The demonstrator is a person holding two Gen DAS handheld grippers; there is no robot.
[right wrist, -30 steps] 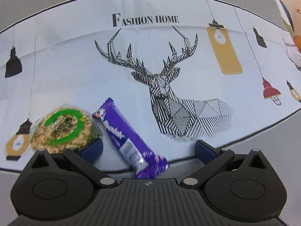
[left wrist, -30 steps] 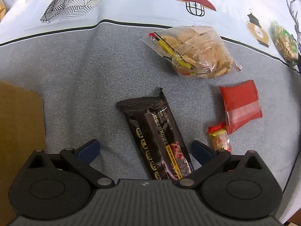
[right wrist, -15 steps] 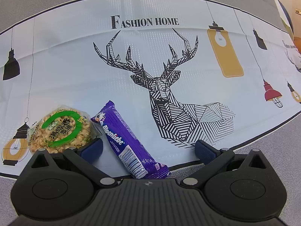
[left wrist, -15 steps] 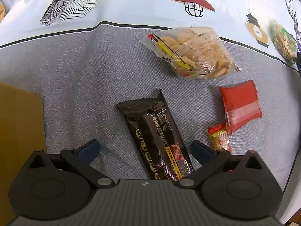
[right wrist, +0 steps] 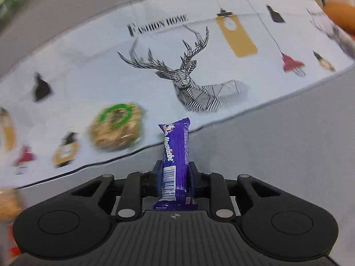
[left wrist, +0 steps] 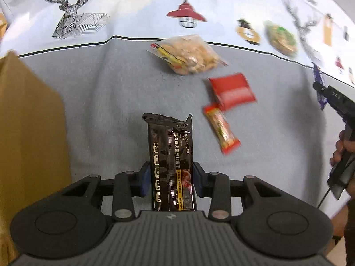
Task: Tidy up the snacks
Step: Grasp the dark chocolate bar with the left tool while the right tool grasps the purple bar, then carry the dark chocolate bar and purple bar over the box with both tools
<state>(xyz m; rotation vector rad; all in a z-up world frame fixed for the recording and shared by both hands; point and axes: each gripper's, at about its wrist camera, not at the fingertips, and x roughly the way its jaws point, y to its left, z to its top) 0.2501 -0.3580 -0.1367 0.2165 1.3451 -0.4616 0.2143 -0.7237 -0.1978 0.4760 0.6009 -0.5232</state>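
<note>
You've got the black truffle cracker pack [left wrist: 172,161] in your closing left gripper [left wrist: 170,180] and the purple bar [right wrist: 176,161] in the closing right gripper [right wrist: 175,180], both lifted, but the chip bag [left wrist: 188,54], red packets [left wrist: 230,90] and peanut disc [right wrist: 117,126] still lie unsorted on the counter [left wrist: 111,84].

Motion-smeared round nut cake [right wrist: 116,129], red packet [left wrist: 231,90]; cardboard box [left wrist: 28,133] cut off at left edge.

Even bright light, soft shadows; motion blur on background; fisheye bending edges.
</note>
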